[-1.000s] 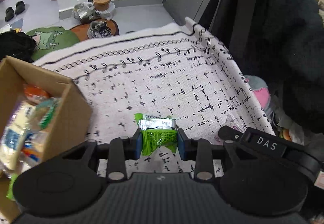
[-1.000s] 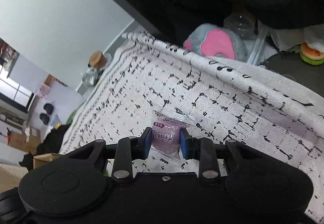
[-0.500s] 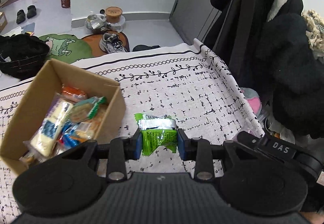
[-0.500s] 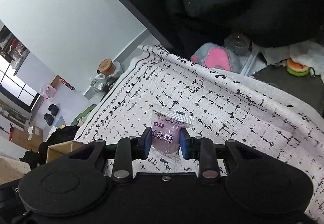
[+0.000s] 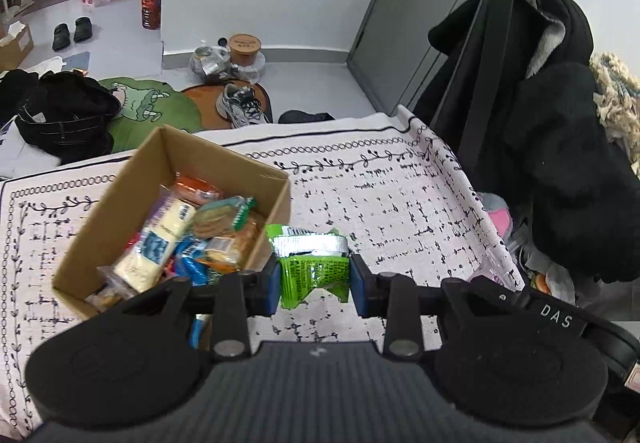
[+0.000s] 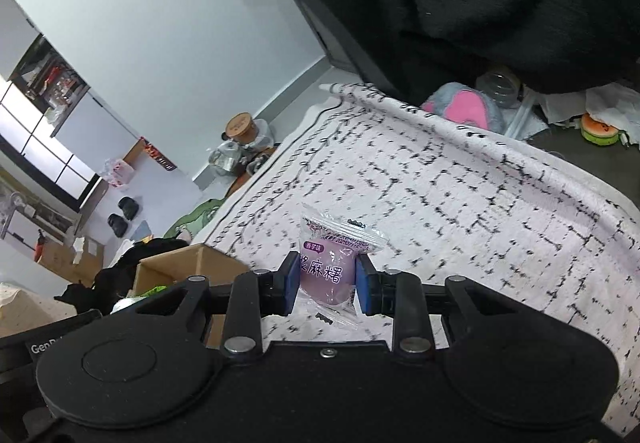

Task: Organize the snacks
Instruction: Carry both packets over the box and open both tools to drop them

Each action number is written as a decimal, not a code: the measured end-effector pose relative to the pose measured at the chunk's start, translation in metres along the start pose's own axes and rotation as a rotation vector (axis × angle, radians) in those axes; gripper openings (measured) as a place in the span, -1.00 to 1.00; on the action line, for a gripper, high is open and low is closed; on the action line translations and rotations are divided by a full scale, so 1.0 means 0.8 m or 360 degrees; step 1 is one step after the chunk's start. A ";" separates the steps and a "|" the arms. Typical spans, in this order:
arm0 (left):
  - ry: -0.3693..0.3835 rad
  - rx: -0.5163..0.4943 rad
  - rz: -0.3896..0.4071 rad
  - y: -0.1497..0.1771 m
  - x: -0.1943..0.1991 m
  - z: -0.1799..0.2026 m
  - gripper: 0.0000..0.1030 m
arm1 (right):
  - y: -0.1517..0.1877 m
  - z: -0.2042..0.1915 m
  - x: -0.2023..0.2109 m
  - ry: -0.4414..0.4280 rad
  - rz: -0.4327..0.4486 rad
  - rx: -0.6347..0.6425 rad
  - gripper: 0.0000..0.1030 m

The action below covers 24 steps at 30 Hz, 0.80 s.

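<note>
Sitting between pressing fingers (image 5: 274, 285): green snack packet (image 5: 312, 263) (left gripper (image 5: 316, 285)).

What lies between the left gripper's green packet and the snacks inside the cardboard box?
Only the box's near cardboard wall lies between the green packet and the snacks, in the left wrist view.

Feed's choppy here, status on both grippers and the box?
Left gripper shut on green snack packet. Right gripper shut on purple mochi packet. Cardboard box open, part full. Nothing in the way.

Both wrist views look steeply down, close over the patterned cloth (image 5: 400, 203), sharing the cardboard box (image 6: 176, 267).
</note>
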<state>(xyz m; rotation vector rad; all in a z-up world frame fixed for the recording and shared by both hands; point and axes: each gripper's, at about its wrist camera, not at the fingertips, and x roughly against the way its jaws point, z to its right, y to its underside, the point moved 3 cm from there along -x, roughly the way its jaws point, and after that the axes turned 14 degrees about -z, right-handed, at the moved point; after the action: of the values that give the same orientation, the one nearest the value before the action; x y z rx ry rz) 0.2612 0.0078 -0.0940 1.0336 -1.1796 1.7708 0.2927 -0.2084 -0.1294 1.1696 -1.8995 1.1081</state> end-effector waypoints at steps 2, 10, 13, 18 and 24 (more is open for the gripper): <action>0.0000 0.0016 0.0012 0.000 0.007 -0.008 -0.35 | 0.002 -0.010 0.003 -0.0010 0.0003 0.0016 -0.45; -0.0021 0.0090 0.0045 0.004 0.029 -0.046 -0.35 | 0.012 -0.046 0.005 -0.0047 -0.0001 0.0079 -0.45; -0.0028 0.0123 0.0057 0.005 0.037 -0.062 -0.35 | 0.016 -0.059 0.003 -0.0057 -0.0009 0.0097 -0.45; -0.0037 0.0176 0.0068 0.004 0.047 -0.088 -0.35 | 0.023 -0.081 0.000 -0.0085 -0.0024 0.0141 -0.45; -0.0048 0.0226 0.0072 0.004 0.053 -0.117 -0.35 | 0.029 -0.102 -0.007 -0.0093 -0.0048 0.0176 -0.44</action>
<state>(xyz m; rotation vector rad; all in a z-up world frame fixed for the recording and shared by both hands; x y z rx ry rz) 0.2219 0.1016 -0.0795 1.1276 -1.1161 1.9029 0.2805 -0.1276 -0.1060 1.3002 -1.8780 1.1873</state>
